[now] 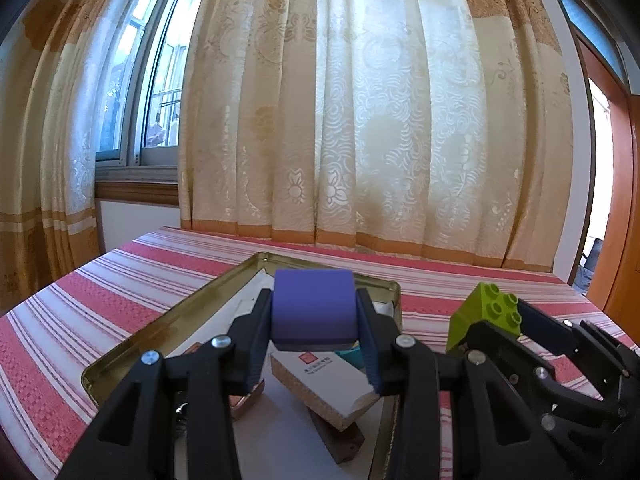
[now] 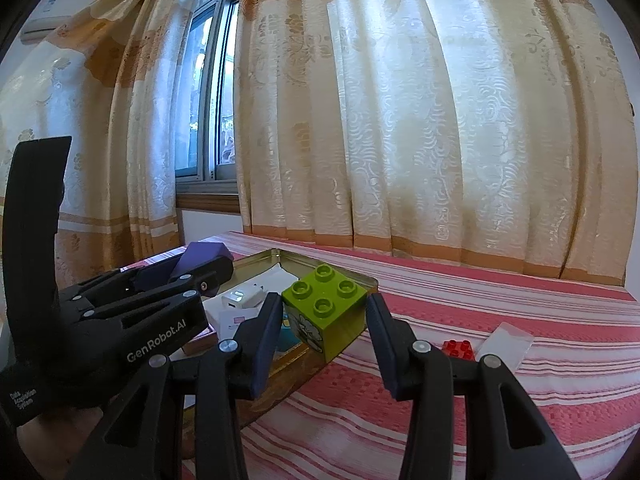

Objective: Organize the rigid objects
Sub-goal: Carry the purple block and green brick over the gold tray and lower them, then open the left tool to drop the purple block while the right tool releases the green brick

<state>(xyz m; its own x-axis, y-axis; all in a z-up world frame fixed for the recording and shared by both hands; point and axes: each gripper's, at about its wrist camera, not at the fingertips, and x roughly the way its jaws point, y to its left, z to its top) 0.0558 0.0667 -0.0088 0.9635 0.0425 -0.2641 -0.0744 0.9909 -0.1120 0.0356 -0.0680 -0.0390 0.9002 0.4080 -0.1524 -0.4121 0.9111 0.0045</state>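
Note:
My left gripper is shut on a purple block and holds it above a gold metal tin. In the tin lie a cork-sided white card box, a brown wooden block and a copper-coloured piece. My right gripper is shut on a green toy brick, held by its corners just right of the tin's edge. The brick shows in the left wrist view too. The left gripper with the purple block shows at the left of the right wrist view.
The tin sits on a table with a red and white striped cloth. A red toy brick and a clear plastic piece lie on the cloth at the right. A white charger lies in the tin. Curtains hang behind the table.

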